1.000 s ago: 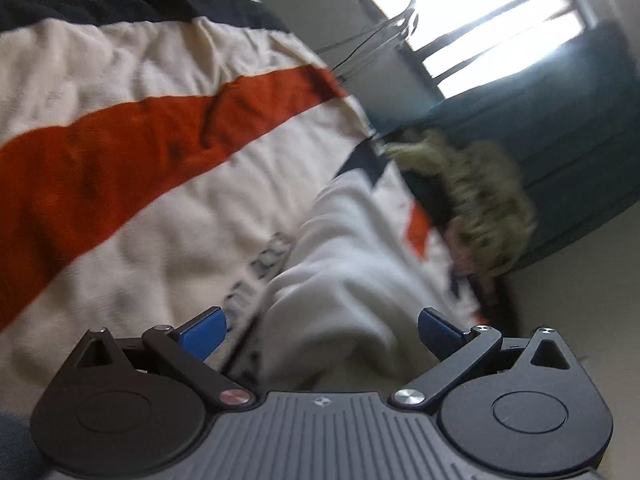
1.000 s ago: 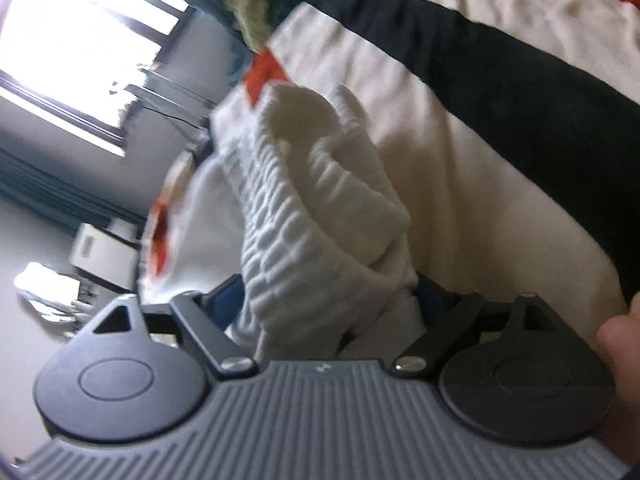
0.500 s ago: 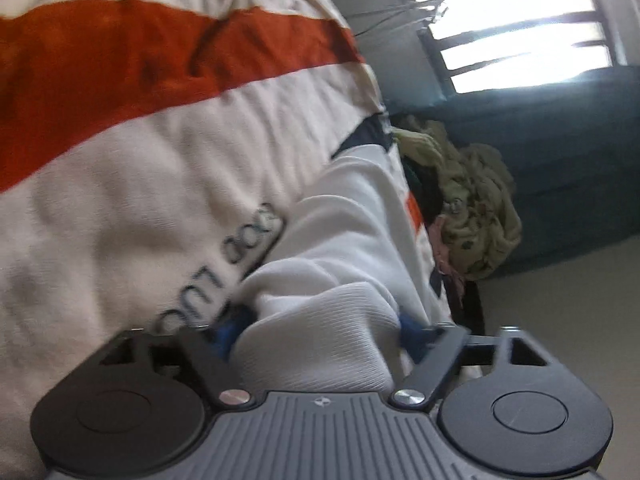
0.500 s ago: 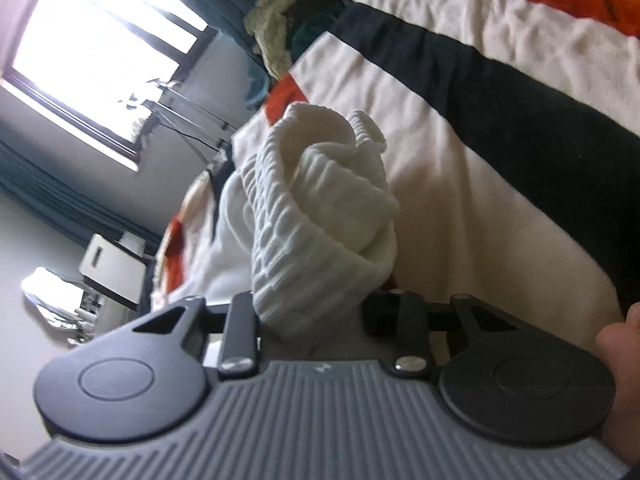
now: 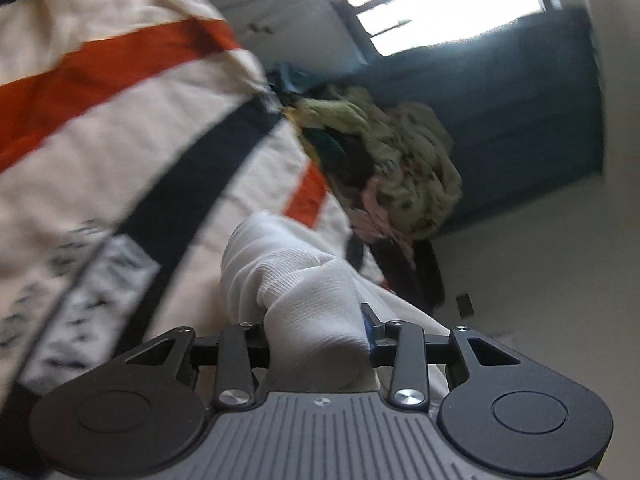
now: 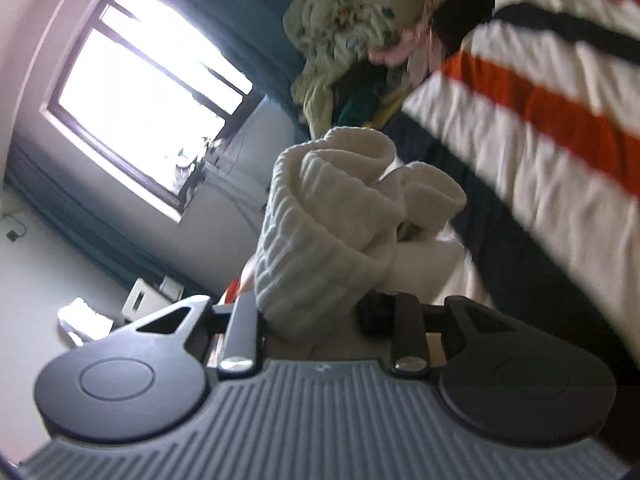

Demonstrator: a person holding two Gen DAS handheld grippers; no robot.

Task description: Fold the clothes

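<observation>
In the left wrist view, the left tool [image 5: 316,334] is clenched on a bunched fold of the white ribbed garment [image 5: 296,284], low in the centre of the frame. Behind it the striped blanket [image 5: 120,128] fills the left side, and a heap of clothes [image 5: 400,176] sits right of centre.

In the right wrist view, the right tool [image 6: 312,312] grips a thick knitted end of the white ribbed garment [image 6: 332,216] at mid-frame. The striped blanket [image 6: 552,128] runs down the right, the heap of clothes [image 6: 352,24] lies at the top, and a bright window [image 6: 144,76] is at upper left.
</observation>
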